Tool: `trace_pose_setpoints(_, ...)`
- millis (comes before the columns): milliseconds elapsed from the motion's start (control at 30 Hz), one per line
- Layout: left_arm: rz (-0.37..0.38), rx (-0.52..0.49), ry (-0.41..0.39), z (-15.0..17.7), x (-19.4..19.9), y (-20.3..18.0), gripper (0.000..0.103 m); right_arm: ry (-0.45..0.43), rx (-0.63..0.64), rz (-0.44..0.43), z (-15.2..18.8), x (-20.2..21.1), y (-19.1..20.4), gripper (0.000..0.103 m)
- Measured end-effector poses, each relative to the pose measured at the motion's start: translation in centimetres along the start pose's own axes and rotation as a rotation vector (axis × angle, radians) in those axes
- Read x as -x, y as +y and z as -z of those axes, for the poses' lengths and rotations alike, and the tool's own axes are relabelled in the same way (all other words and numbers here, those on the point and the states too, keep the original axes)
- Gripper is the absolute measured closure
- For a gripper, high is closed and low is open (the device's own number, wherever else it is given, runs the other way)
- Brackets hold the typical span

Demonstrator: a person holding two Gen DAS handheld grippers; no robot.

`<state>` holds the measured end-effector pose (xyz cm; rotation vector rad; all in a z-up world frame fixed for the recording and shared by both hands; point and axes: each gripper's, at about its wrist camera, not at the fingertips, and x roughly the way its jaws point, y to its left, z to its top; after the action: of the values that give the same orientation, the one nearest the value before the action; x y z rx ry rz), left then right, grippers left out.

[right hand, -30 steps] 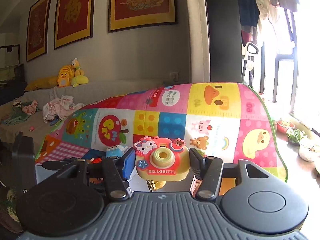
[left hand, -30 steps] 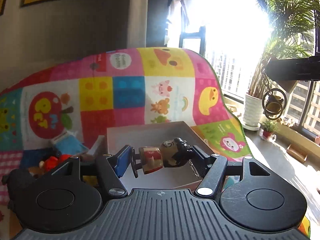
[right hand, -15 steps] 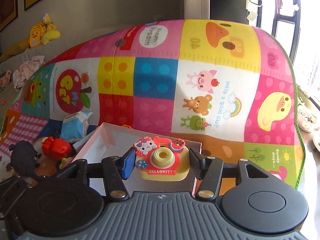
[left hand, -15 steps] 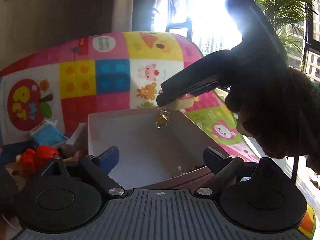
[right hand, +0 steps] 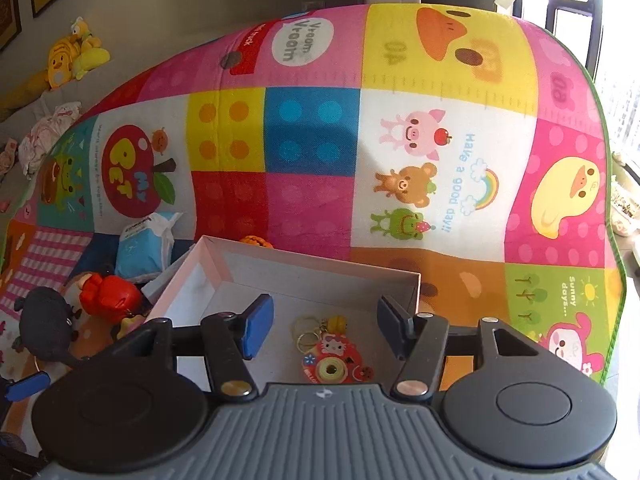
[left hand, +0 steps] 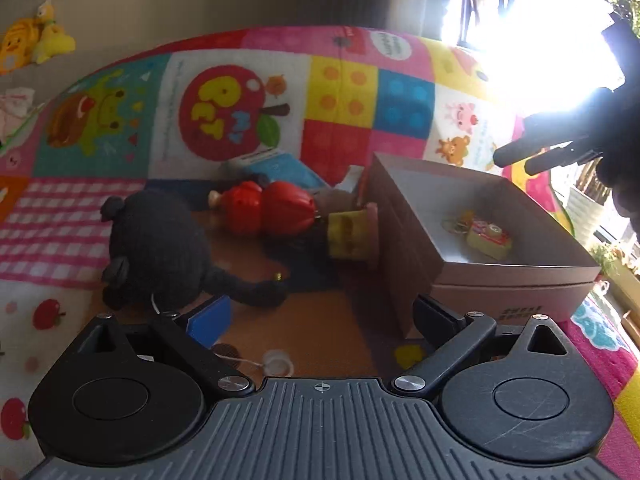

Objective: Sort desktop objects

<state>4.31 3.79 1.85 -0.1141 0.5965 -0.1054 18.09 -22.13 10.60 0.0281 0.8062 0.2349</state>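
The toy camera [right hand: 335, 362] is seen lying on the box [right hand: 320, 268] floor, below the opening, empty jaws of the right gripper [right hand: 326, 326]; the left gripper [left hand: 320, 316] is opening, empty.

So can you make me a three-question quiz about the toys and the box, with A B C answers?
1. Where is the toy camera?
A. Inside the box
B. On the black plush
C. Between the pads of the right gripper

2. What colour is the round toy lying left of the box?
A. Green
B. Red
C. Purple

3. What is between the fingers of the left gripper?
A. A keyring
B. A doll
C. Nothing

Answers:
1 A, the camera lies on the box floor beside its key rings, below the right gripper, whose jaws are opening and clear of it.
2 B, the red toy lies between the black plush and the box.
3 C, its jaws are opening wide with only the mat seen between them.
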Motion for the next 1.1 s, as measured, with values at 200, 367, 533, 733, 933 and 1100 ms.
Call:
trace_pose_setpoints(200,-0.011,0.055,-0.008,0.7,0.7,2.0,0.002,0.085,-0.051,-0.1,-3.1,-2.7,4.4,0.045)
trace_pose_setpoints(367,-0.002,0.117,-0.01,1.4,0.9,3.5,0.001,0.143,-0.021,-0.082,-6.0,-7.8,8.9,0.045)
trace_pose_setpoints(533,0.035,0.186,0.004,2.1,1.3,4.9,0.001,0.196,0.065,0.024,-8.2,-13.5,11.3,0.054)
trace_pose_setpoints(733,0.057,0.229,0.002,2.4,1.6,5.6,0.0,0.326,-0.062,0.107,-9.1,-17.8,7.2,0.04)
trace_pose_setpoints(933,0.063,0.25,0.005,2.4,1.5,5.9,0.0,0.419,-0.212,0.056,-8.1,-20.2,4.3,0.037)
trace_pose_setpoints(1100,0.065,0.264,0.0,2.4,1.4,6.1,0.0,0.407,-0.132,0.025,-7.6,-20.3,6.6,0.047)
